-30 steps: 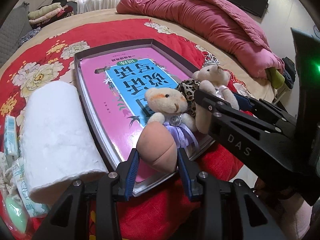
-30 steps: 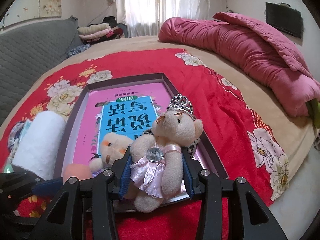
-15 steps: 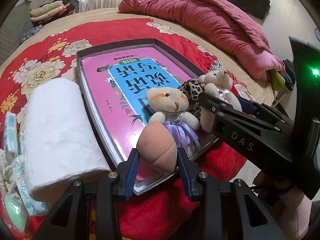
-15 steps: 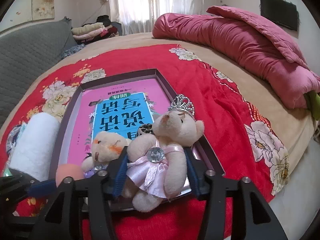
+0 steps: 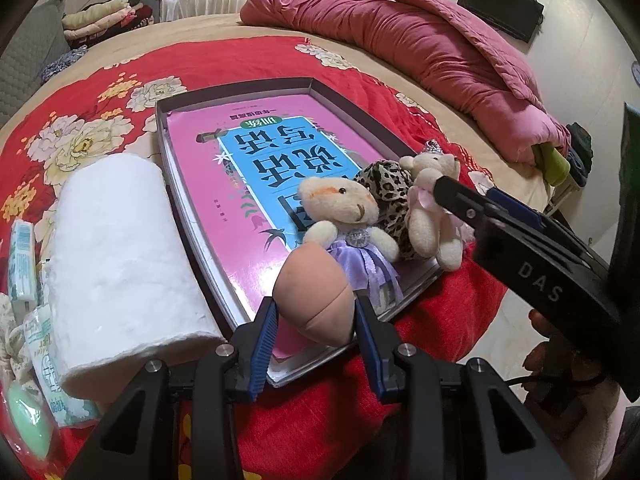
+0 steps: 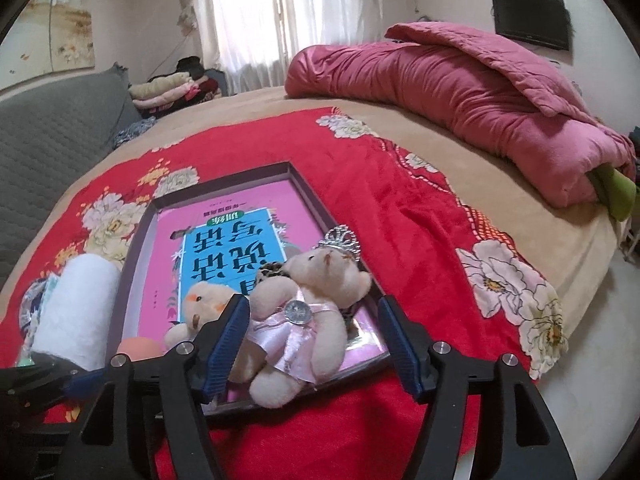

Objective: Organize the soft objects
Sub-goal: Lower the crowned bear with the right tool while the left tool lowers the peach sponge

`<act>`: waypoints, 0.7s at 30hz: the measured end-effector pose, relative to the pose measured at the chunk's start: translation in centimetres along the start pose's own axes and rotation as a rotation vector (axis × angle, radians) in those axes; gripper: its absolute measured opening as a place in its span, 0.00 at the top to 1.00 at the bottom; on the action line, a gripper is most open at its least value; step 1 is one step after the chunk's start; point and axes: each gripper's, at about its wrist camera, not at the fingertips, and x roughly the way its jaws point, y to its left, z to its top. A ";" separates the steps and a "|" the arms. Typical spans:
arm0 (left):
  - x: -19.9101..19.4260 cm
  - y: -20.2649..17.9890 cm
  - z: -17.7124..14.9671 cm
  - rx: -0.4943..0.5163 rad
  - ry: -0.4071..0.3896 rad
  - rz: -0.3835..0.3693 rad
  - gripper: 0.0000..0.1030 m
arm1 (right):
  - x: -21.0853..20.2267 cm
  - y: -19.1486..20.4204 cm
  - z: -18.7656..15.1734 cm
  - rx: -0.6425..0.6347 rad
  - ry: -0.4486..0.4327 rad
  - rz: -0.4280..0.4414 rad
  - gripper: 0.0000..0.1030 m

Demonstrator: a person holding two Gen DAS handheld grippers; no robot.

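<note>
Placing plush toys in shallow grey tray mid-frame: left gripper clamps peach egg-shaped sponge at tray's near edge; right gripper, jaws wide, straddles pink-dressed crowned teddy lying in tray. Next, likely: release sponge, withdraw.

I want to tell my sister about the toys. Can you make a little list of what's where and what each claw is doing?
tray: tray on the red blanket, pink book inside
left claw: left claw shut on peach sponge
right claw: right claw open around pink-dress bear
purple-dress bear: purple-dress bear sits on the book
beside tray: white roll
</note>
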 end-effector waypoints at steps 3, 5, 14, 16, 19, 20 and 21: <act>-0.1 0.0 0.0 -0.008 -0.001 -0.003 0.62 | -0.3 -0.4 0.0 0.017 -0.002 0.002 0.33; -0.3 0.1 0.0 -0.014 -0.003 -0.008 0.62 | -0.6 -0.5 0.1 0.026 -0.009 0.006 0.33; -1.6 -0.1 0.0 -0.011 -0.024 -0.027 0.60 | -1.9 -0.9 0.3 0.040 -0.029 -0.023 0.32; -1.8 -0.1 0.0 -0.009 -0.025 -0.025 0.57 | -2.1 -0.5 0.4 0.028 -0.030 -0.023 0.32; -2.1 0.1 0.0 -0.017 -0.025 -0.022 0.55 | -2.4 0.4 0.5 0.005 -0.036 -0.015 0.31; -2.2 0.3 0.0 -0.021 -0.026 -0.021 0.55 | -2.5 0.7 0.6 -0.001 -0.038 -0.011 0.31; -2.4 0.4 -0.1 -0.025 -0.028 -0.020 0.55 | -2.5 0.8 0.6 -0.006 -0.039 -0.010 0.31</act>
